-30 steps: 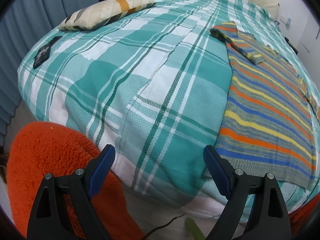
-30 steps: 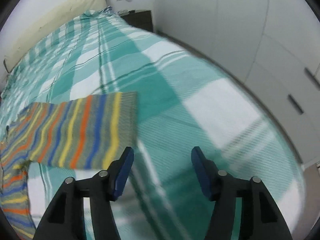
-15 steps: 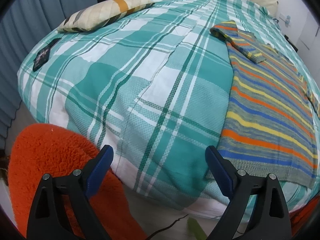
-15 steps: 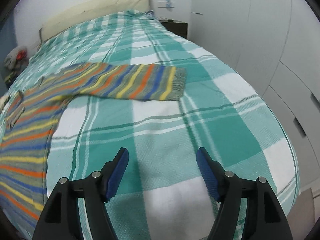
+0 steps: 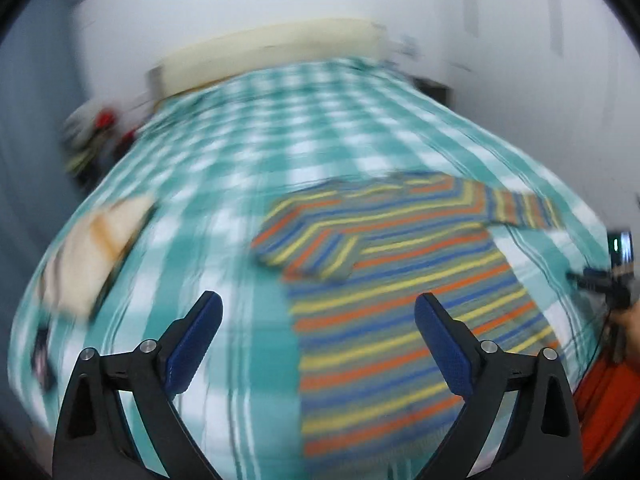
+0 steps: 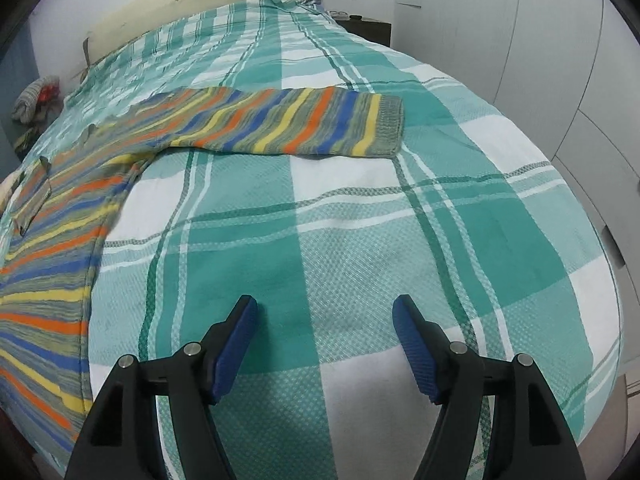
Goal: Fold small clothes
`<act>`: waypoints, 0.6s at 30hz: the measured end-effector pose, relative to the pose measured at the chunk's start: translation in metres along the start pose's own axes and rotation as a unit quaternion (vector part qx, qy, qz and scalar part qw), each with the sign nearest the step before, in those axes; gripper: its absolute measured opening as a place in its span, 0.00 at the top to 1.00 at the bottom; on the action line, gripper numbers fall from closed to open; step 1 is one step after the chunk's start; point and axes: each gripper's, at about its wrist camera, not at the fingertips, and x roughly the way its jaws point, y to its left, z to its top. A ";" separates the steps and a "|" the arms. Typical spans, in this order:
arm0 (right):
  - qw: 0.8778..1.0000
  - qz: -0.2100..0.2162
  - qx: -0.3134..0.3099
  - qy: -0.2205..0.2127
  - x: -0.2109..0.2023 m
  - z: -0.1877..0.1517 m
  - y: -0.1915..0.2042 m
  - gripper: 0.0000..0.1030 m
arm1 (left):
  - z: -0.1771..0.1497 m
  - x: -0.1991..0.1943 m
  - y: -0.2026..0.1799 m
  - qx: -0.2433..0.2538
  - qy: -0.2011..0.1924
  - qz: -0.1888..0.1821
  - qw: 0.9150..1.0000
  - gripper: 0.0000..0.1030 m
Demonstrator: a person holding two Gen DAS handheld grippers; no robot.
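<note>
A small sweater (image 5: pixel 400 280) striped in orange, yellow, blue and grey lies flat on the green plaid bed (image 5: pixel 240 152). Its left sleeve (image 5: pixel 312 248) is folded in over the body. The other sleeve (image 6: pixel 288 124) stretches out straight to the right. My left gripper (image 5: pixel 318 304) hovers above the sweater's left edge; its jaws are opening and hold nothing. The left wrist view is blurred. My right gripper (image 6: pixel 325 308) stands open over bare bedspread (image 6: pixel 360 240), in front of the outstretched sleeve and right of the sweater's body (image 6: pixel 52 240).
A striped pillow (image 5: pixel 92 248) lies at the bed's left side. A cream headboard (image 6: pixel 192 4) closes the far end, with a dark nightstand (image 6: pixel 370 30) and white wardrobe doors (image 6: pixel 560 60) on the right. A hand (image 5: pixel 630 320) shows at the right edge above something orange-red (image 5: pixel 608 400).
The left gripper has risen and swung from the bed's near corner to face along the bed over the sweater. The right view shifted slightly toward the outstretched sleeve.
</note>
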 end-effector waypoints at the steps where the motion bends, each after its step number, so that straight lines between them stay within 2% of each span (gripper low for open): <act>1: 1.000 0.003 0.005 0.002 0.001 0.000 -0.002 0.32 | 0.007 0.022 -0.008 0.030 0.015 -0.009 0.999 0.06; 2: 1.000 0.008 0.012 0.004 0.002 0.000 -0.004 0.32 | 0.013 0.054 -0.016 0.060 0.040 -0.012 0.997 0.10; 3: 1.000 0.011 0.018 0.006 0.003 0.000 -0.006 0.32 | 0.015 0.075 -0.020 0.074 0.055 -0.008 0.996 0.15; 4: 1.000 0.014 0.022 0.008 0.004 -0.001 -0.007 0.32 | 0.018 0.105 -0.022 0.087 0.077 0.000 0.993 0.26; 5: 1.000 0.017 0.024 0.010 0.005 -0.001 -0.008 0.31 | 0.020 0.122 -0.021 0.089 0.090 0.002 0.992 0.30; 7: 1.000 0.018 0.023 0.010 0.005 -0.002 -0.007 0.31 | 0.023 0.166 -0.015 0.075 0.119 0.003 0.990 0.32; 9: 1.000 0.018 0.019 0.011 0.005 -0.003 -0.006 0.30 | 0.024 0.198 -0.013 0.059 0.129 0.004 0.990 0.32; 13: 1.000 0.018 0.020 0.015 0.007 -0.004 -0.006 0.30 | 0.012 0.243 -0.031 0.099 0.160 -0.002 0.982 0.21; 15: 1.000 0.017 0.021 0.016 0.009 -0.004 -0.005 0.29 | 0.002 0.263 -0.034 0.120 0.178 0.008 0.977 0.20; 16: 1.000 0.016 0.020 0.016 0.009 -0.004 -0.005 0.28 | 0.001 0.266 -0.032 0.108 0.180 -0.003 0.978 0.24; 17: 1.000 0.014 0.019 0.016 0.010 -0.003 -0.003 0.28 | 0.003 0.267 -0.022 0.075 0.180 -0.022 0.981 0.48; 18: 1.000 0.013 0.018 0.016 0.010 -0.004 -0.003 0.27 | 0.007 0.267 -0.010 0.035 0.183 -0.039 0.982 0.67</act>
